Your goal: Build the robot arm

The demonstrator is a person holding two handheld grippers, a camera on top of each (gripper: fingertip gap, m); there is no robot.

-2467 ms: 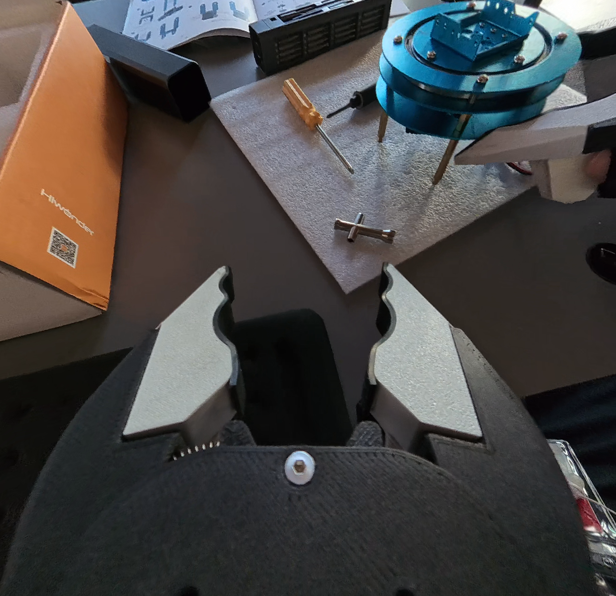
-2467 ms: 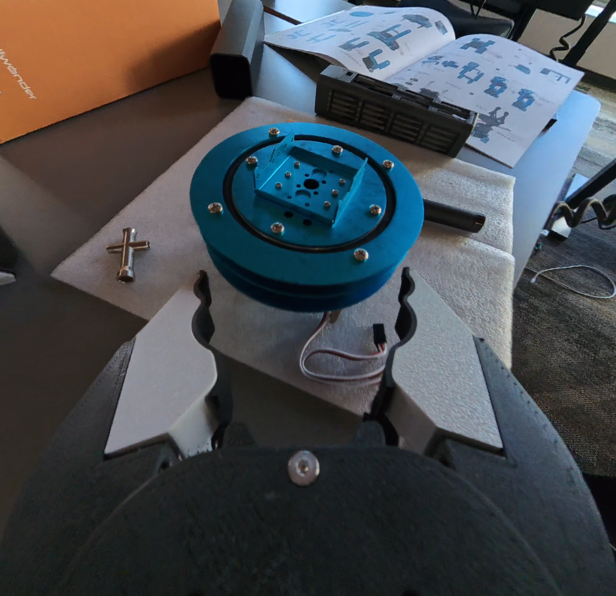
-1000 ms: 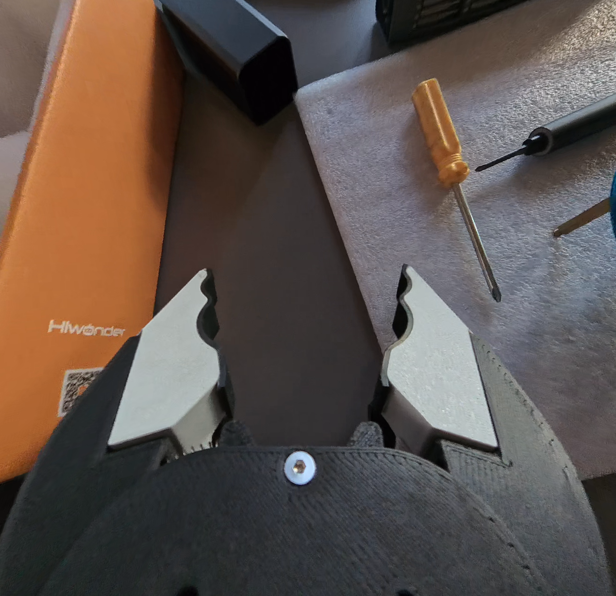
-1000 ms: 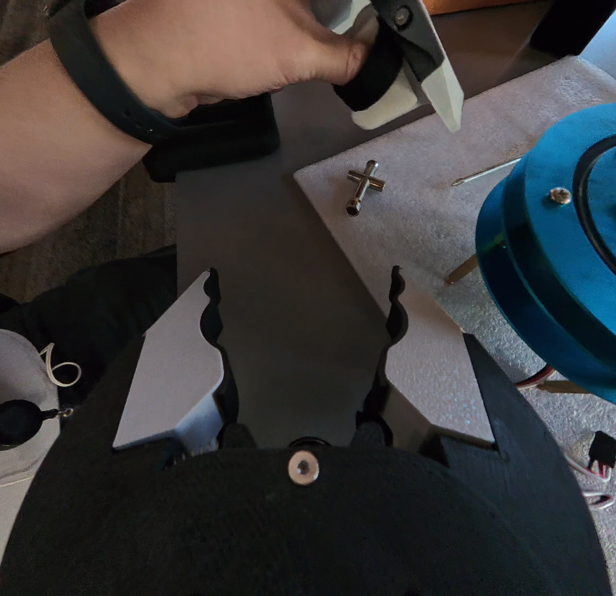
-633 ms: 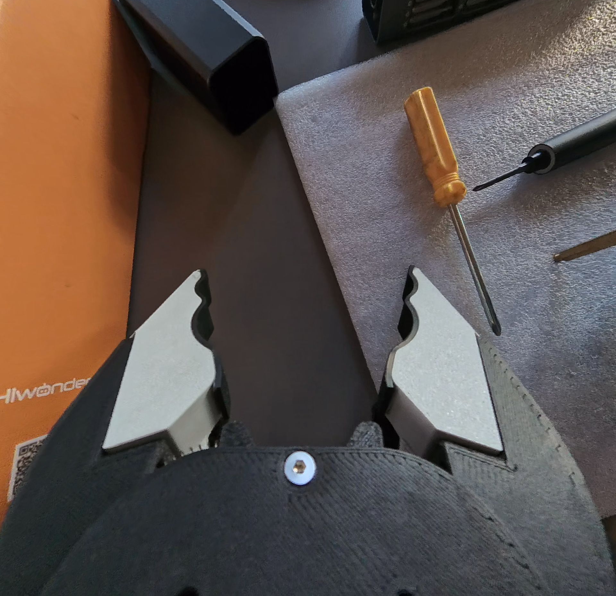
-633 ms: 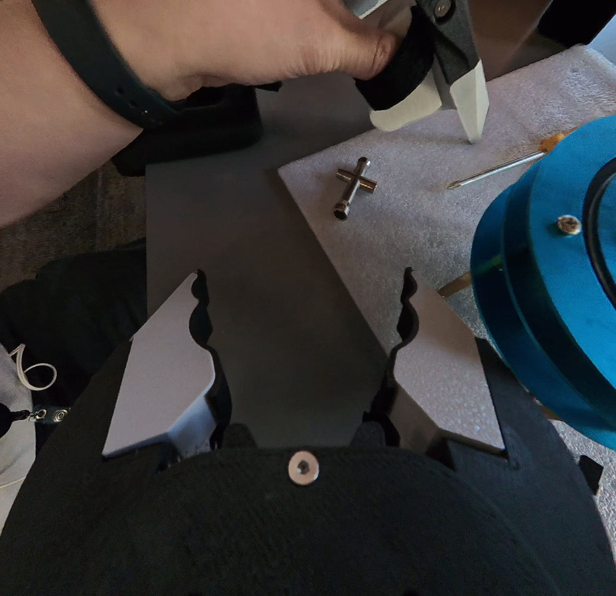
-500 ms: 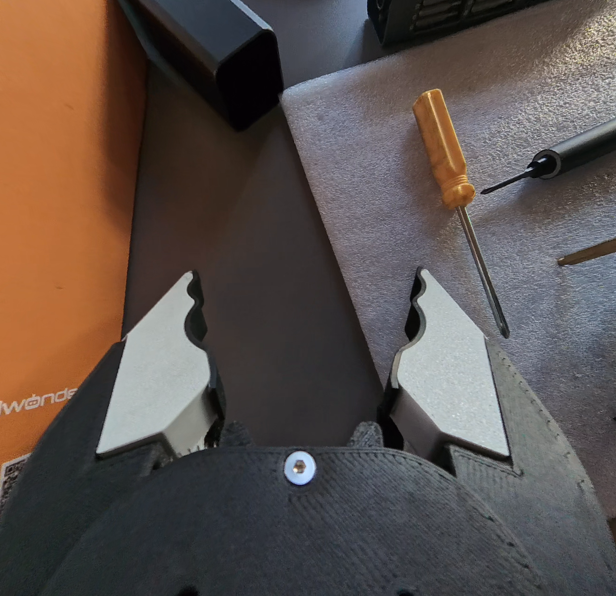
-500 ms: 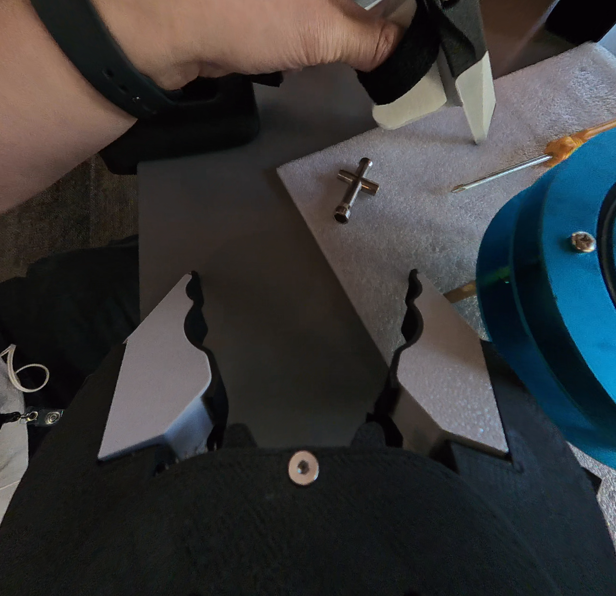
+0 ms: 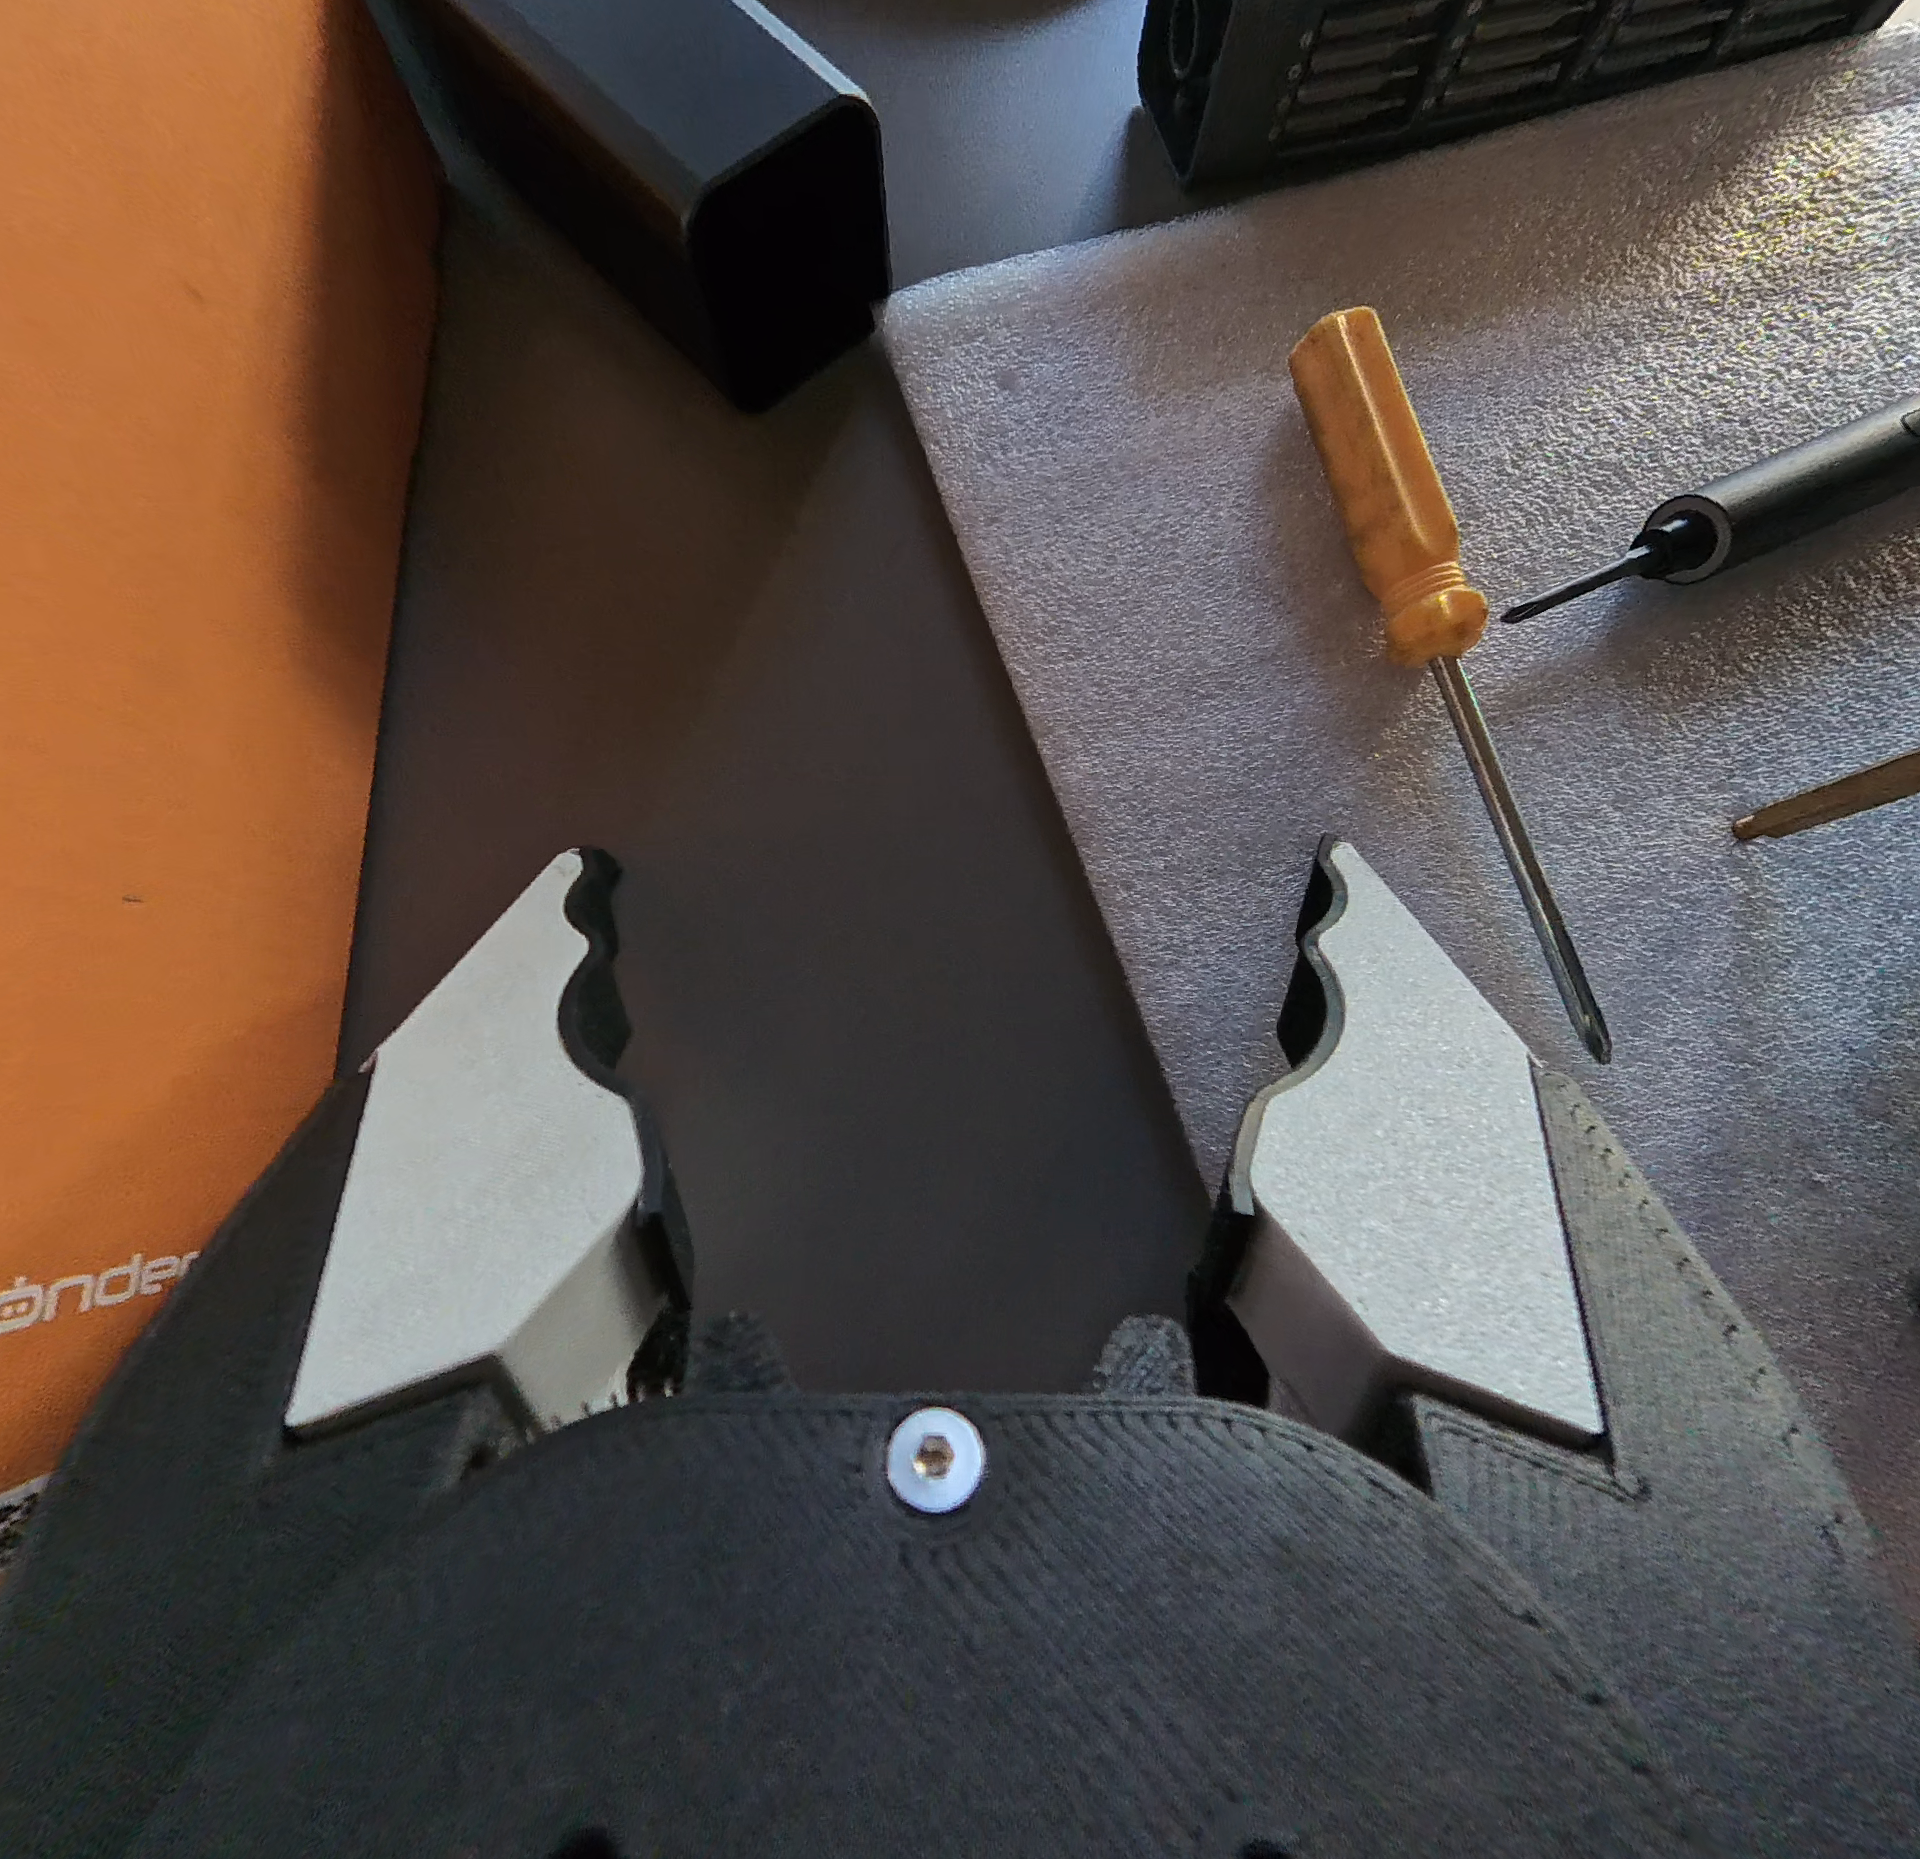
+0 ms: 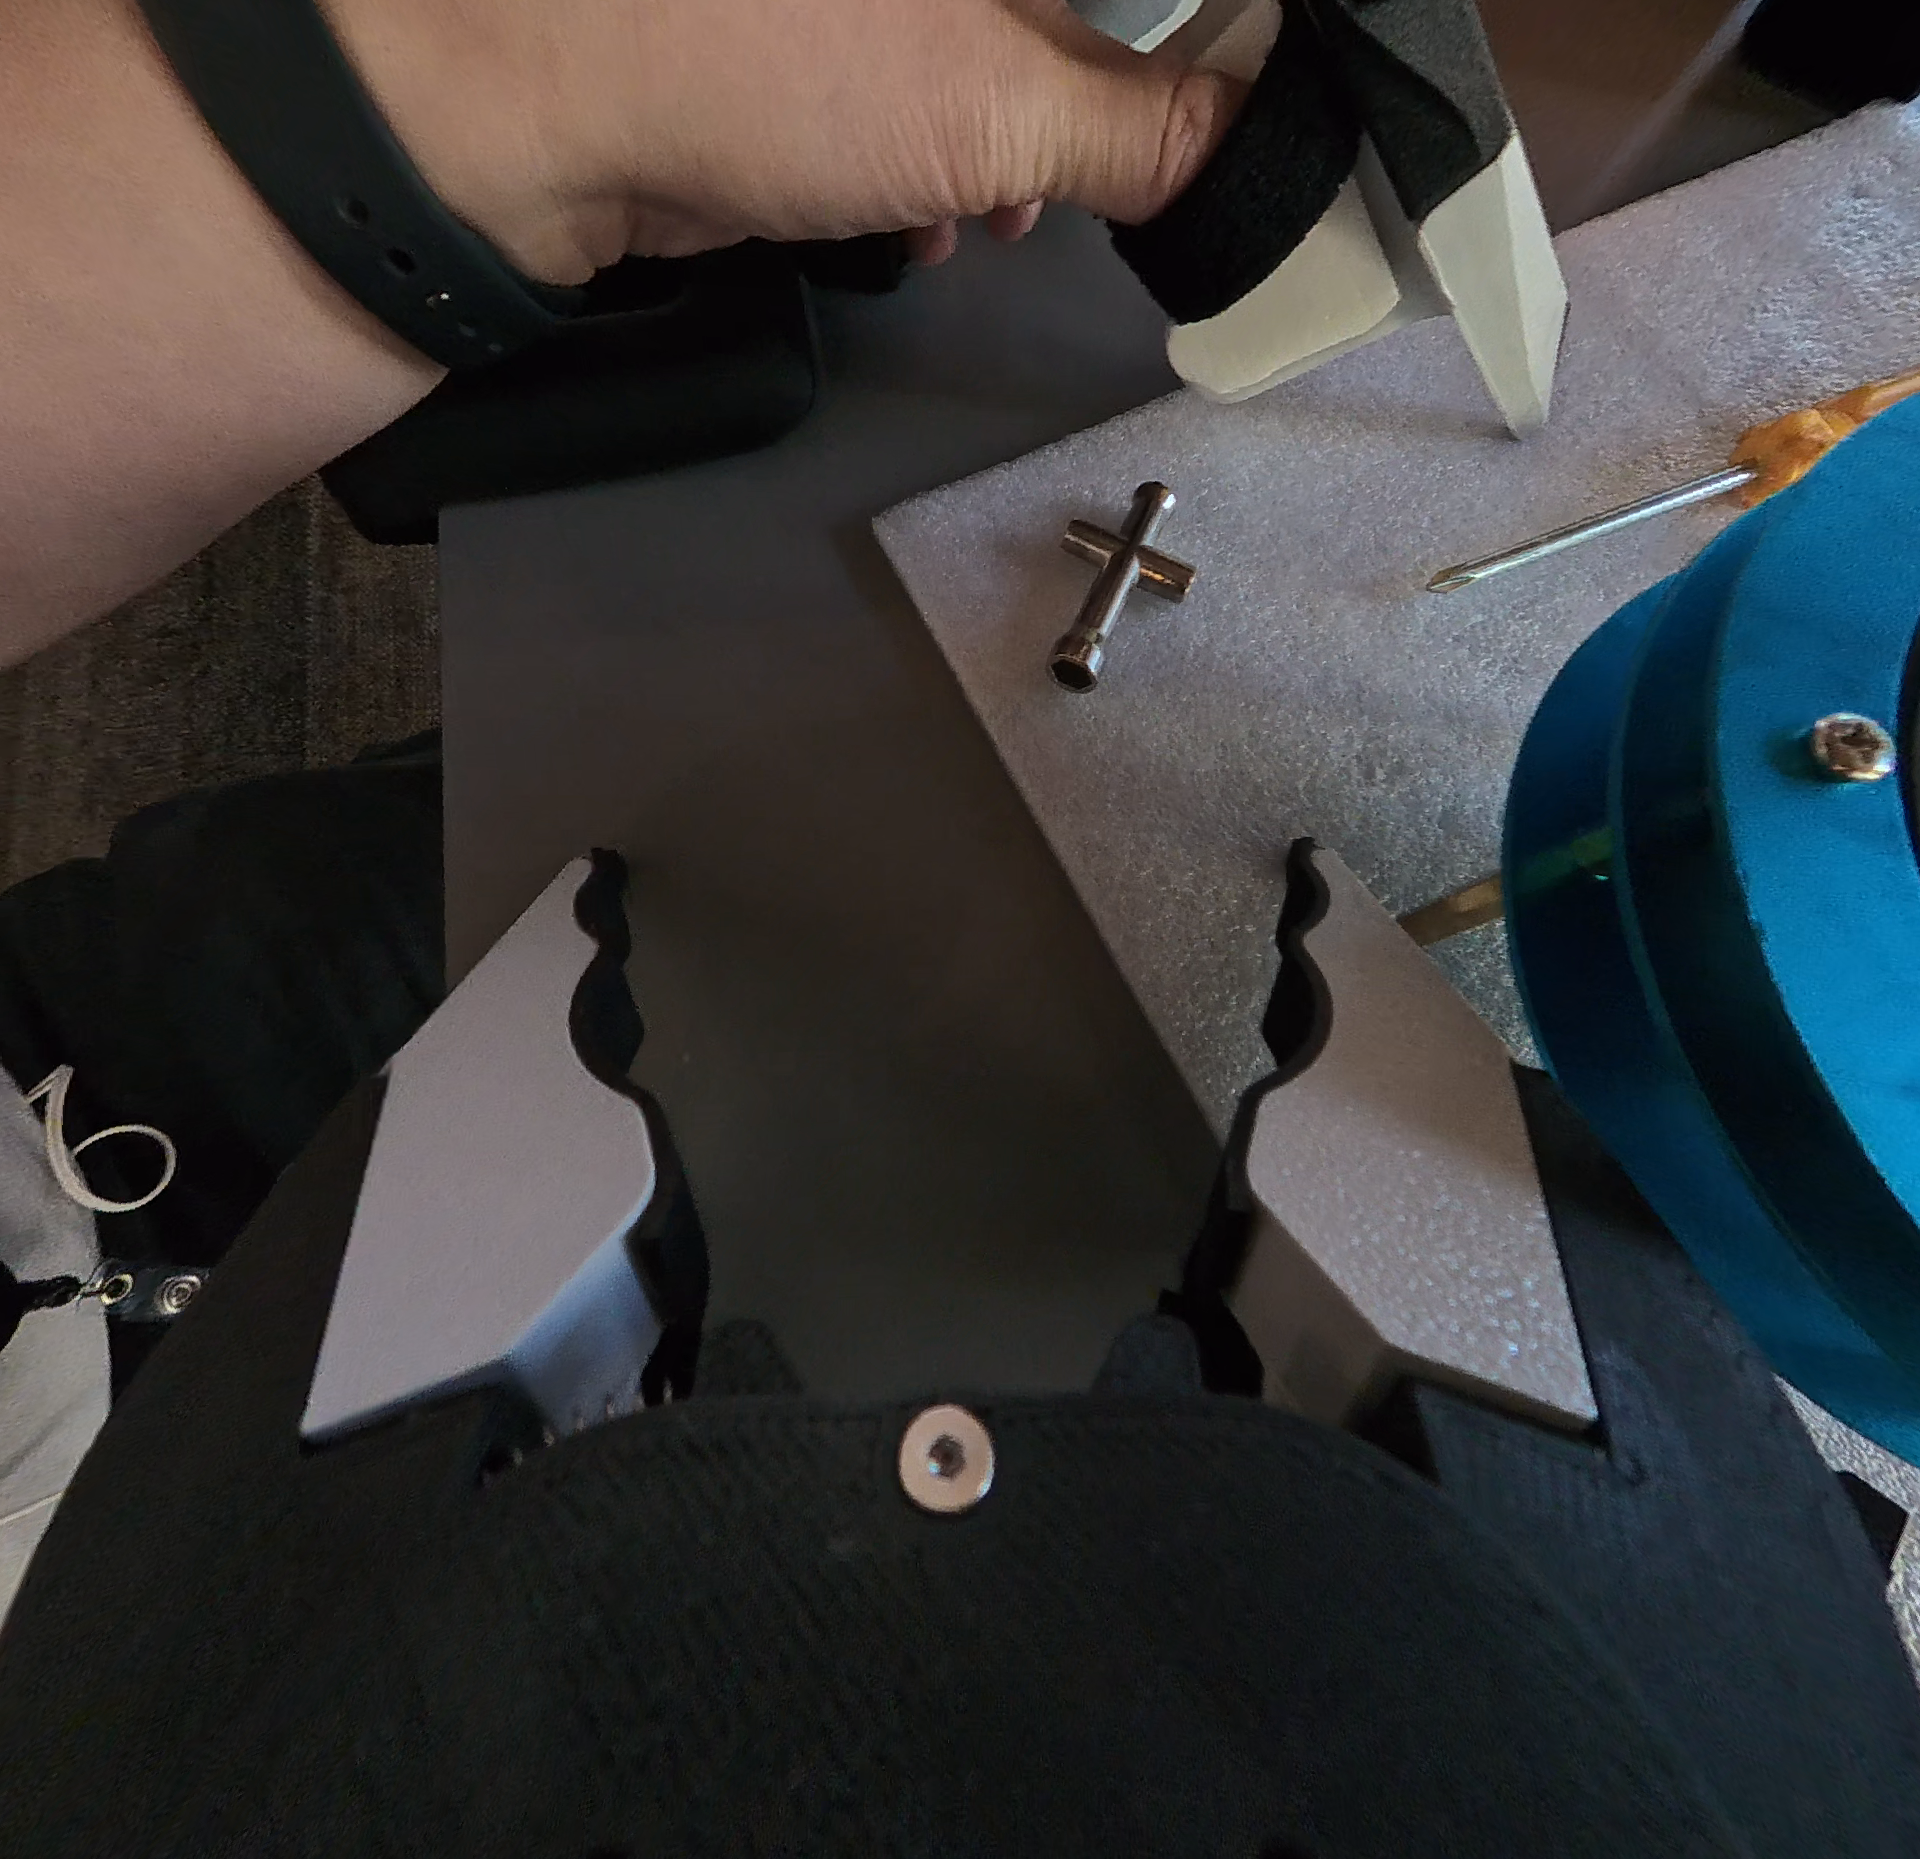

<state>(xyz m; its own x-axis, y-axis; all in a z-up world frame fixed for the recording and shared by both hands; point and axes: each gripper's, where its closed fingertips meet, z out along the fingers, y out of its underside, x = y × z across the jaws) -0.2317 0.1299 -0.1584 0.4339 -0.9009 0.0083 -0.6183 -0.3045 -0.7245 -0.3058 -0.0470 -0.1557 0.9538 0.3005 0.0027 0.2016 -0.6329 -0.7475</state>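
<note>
1. The left claw [image 9: 961,864] stands wide open with nothing between its jaws, hovering over the dark worktop [image 9: 790,770].
2. Its right finger [image 9: 1413,1113] reaches over the near edge of the grey foam mat [image 9: 1195,583], which lies on the worktop.
3. Nearest to this claw is the yellow-handled screwdriver [image 9: 1434,614], lying flat on the mat with its tip just beside the right finger but apart from it.
4. A black-handled screwdriver [image 9: 1714,531] lies further right on the mat, its tip close to the yellow handle's collar.
5. An orange box [image 9: 187,562] lies along the left side, and a black rectangular tube [image 9: 665,136] lies between it and the mat's far corner.
6. A black case of small bits [image 9: 1538,43] sits at the mat's far edge.
7. The right claw [image 10: 951,859] is likewise wide open and holds nothing, hanging over the bare worktop beside the mat's corner.
8. A small metal cross wrench [image 10: 1117,583] lies on the mat ahead of it, well apart from both fingers.
9. A blue round assembly [image 10: 1714,978] stands on the mat just beside the right finger; whether they touch cannot be told.
10. In the right wrist view, a hand [image 10: 727,116] with a dark wristband [image 10: 343,199] grips the left claw, one finger of which points down at the mat near the screwdriver.
</note>
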